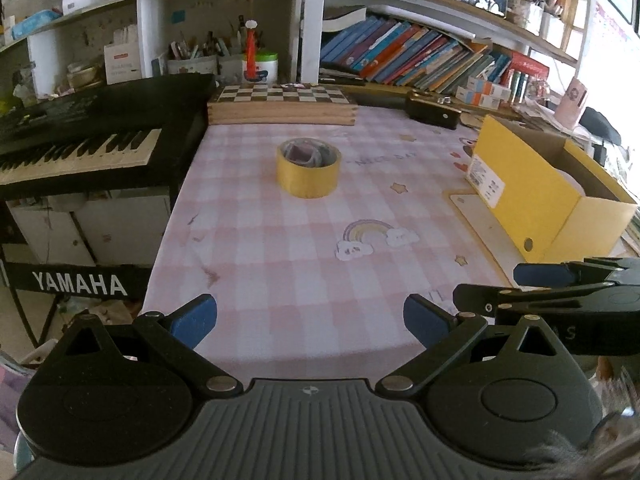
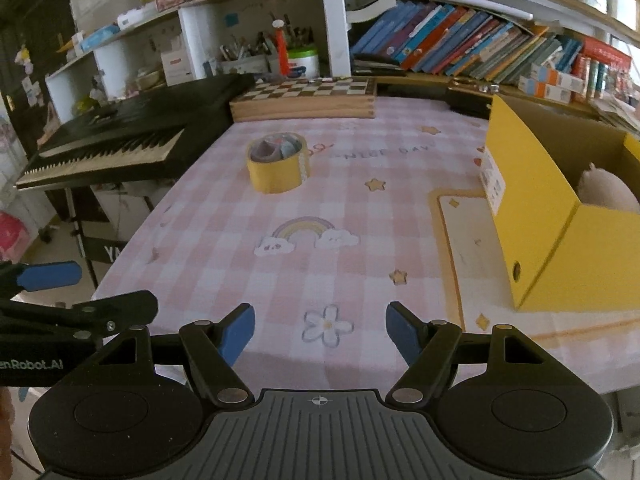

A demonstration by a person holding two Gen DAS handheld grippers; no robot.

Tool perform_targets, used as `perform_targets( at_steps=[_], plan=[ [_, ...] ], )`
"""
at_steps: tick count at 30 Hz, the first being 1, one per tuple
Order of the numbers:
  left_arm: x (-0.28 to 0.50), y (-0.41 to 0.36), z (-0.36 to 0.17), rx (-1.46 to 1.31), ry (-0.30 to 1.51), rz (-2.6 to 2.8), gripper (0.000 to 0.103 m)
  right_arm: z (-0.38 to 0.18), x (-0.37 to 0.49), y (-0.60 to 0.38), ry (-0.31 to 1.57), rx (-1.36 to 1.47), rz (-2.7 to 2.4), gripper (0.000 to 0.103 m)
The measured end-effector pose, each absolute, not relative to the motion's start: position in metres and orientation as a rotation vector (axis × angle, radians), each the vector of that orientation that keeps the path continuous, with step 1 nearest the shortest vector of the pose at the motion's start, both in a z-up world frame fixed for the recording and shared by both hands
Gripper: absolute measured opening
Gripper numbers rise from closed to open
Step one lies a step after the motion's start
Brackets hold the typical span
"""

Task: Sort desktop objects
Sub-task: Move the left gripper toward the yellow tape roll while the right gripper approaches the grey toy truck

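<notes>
Left wrist view shows the desk (image 1: 280,264) mostly bare, so sorting looks partly done: something pale already lies in the yellow box (image 1: 532,184) at the right edge. The tape (image 1: 308,167) is left, standing mid-desk, well apart from both grippers. A keyboard (image 1: 92,136) borders the left, a chessboard (image 1: 282,106) the back. Left gripper (image 1: 310,320) and right gripper (image 2: 320,330) hang over the near edge, jaws open, empty.

Glossy yellow tape roll (image 1: 308,167); matt checked tablecloth (image 1: 280,248); cardboard box (image 1: 532,188).
</notes>
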State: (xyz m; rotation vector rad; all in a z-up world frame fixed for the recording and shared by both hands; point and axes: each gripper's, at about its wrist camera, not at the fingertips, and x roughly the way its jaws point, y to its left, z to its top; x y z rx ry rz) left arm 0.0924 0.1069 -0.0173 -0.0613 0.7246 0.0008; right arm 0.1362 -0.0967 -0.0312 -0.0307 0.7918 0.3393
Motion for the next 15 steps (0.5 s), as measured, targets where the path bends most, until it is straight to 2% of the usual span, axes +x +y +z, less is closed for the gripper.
perform_targets(
  at_steps=[15],
  plan=[
    [0.173, 0.099, -0.018, -0.065, 0.738, 0.031, 0.101, -0.025, 0.218, -0.108, 0.76, -0.031, 0.338, 0.074]
  ],
)
